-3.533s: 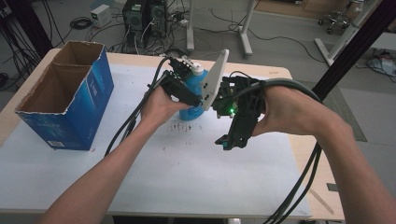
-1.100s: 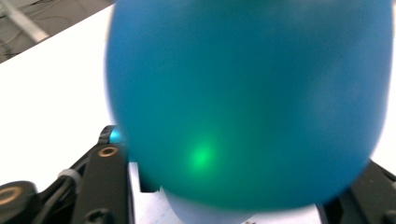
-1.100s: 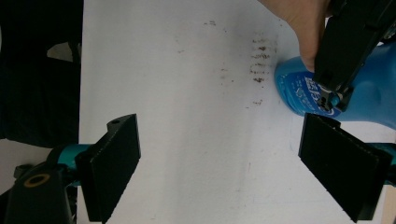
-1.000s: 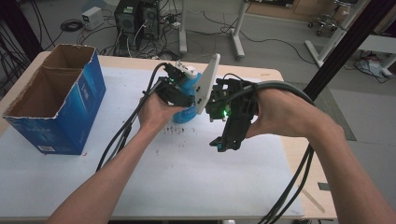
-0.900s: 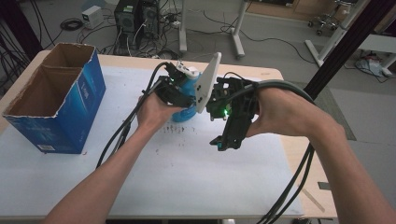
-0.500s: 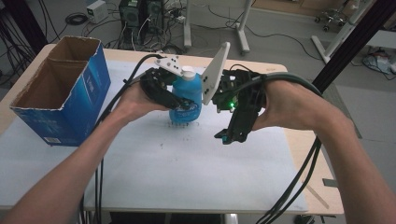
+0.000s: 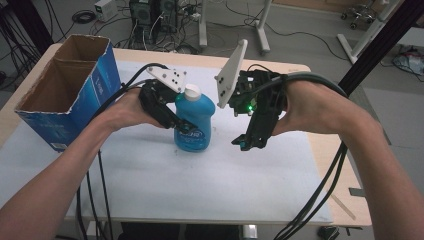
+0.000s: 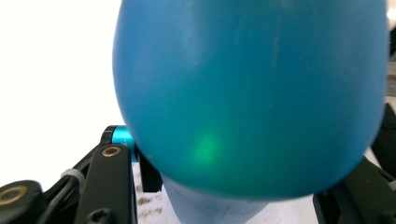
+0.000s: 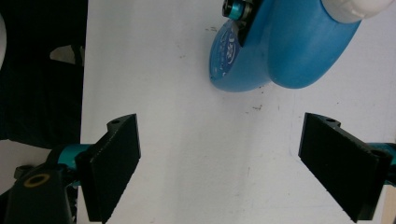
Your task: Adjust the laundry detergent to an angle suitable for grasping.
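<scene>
A blue plastic bottle (image 7: 194,119) with a white cap (image 7: 192,91) stands upright on the white table (image 7: 210,180). My left gripper (image 7: 181,126) is shut on its body from the left; in the left gripper view the bottle (image 8: 252,93) bulges between both jaws. My right gripper (image 7: 248,141) hovers open to the right of the bottle, jaws pointing down at the table with nothing between them. In the right gripper view (image 9: 219,170) the bottle (image 9: 280,51) lies at the top with its white cap (image 9: 359,9) at the corner.
An open blue cardboard box (image 7: 70,95) stands at the table's left side. Thick black cables (image 7: 320,195) trail from both grippers over the table's front edge. Office furniture and wiring stand on the floor beyond the far edge.
The left gripper has kept its hold on the bottle and brought it upright onto the table, slightly nearer. The right gripper stayed open beside it.
</scene>
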Available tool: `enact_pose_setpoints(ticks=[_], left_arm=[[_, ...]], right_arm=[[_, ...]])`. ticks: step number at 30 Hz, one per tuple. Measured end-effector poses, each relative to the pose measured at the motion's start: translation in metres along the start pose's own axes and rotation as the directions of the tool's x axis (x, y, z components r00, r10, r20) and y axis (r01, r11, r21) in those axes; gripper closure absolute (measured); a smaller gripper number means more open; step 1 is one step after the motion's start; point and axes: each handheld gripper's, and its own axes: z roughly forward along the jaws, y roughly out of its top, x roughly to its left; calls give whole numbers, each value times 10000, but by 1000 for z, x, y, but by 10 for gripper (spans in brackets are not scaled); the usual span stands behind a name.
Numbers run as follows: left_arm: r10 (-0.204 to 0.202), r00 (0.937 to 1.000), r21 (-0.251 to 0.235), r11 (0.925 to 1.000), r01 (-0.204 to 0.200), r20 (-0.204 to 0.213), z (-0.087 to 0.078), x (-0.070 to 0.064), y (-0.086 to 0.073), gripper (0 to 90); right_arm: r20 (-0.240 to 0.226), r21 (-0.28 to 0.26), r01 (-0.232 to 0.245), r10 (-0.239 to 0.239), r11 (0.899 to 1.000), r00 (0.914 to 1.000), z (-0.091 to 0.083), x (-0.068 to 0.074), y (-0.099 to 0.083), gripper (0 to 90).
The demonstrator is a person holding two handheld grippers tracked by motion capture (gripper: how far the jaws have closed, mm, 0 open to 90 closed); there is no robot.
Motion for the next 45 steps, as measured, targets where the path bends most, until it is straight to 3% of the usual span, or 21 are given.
enact_pose_setpoints(ticks=[5,14,27,34,45], left_arm=[[385,9991,94,9992,-387,197,5,0,0,459],[310,9994,584,9978,-317,120,13,2,-1,457],[171,9998,16,9999,-171,57,12,1,-10,449],[220,9998,72,9997,-220,42,12,0,-10,444],[-69,10000,-19,10000,68,-68,10,-1,-8,397]], right_arm=[[50,9,-17,17,10000,10000,-1,0,-1,122],[90,16,-9,9,10000,10000,0,1,-2,122],[96,-3,-21,21,10000,10000,0,2,-2,122],[87,17,-20,20,10000,10000,0,3,-1,122],[67,-25,8,-8,10000,10000,1,2,0,122]])
